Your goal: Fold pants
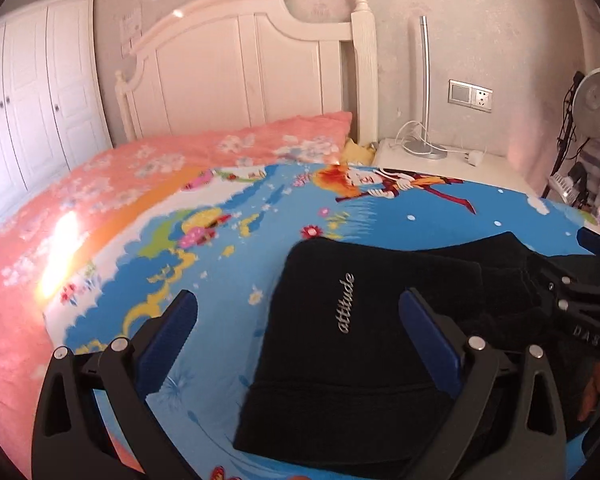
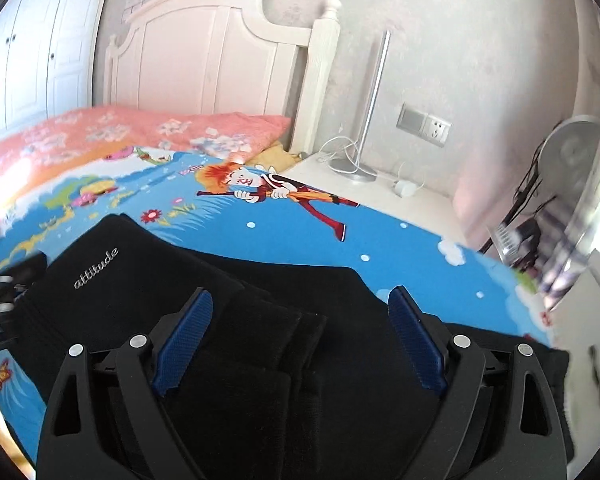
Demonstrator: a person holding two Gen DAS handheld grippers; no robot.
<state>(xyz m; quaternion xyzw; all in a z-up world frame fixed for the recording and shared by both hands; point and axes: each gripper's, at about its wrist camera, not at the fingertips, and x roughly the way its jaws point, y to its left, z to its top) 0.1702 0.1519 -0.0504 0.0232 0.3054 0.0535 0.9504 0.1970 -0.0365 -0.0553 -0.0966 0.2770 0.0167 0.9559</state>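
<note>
Bed (image 1: 260, 220) carries folded black pants (image 1: 340, 320).
Both my left hand-held gripper (image 1: 304, 332) and right hand-held gripper (image 2: 300, 332) stand apart, seemingly clear above them.

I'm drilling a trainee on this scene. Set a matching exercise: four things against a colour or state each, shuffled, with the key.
Things:
1. pants
2. pillow
3. left gripper
4. headboard

Colour or state:
A. white
B. open, jaws empty
C. black, folded on the bed sheet
D. pink with flowers

Pairs: 1-C, 2-D, 3-B, 4-A
</note>
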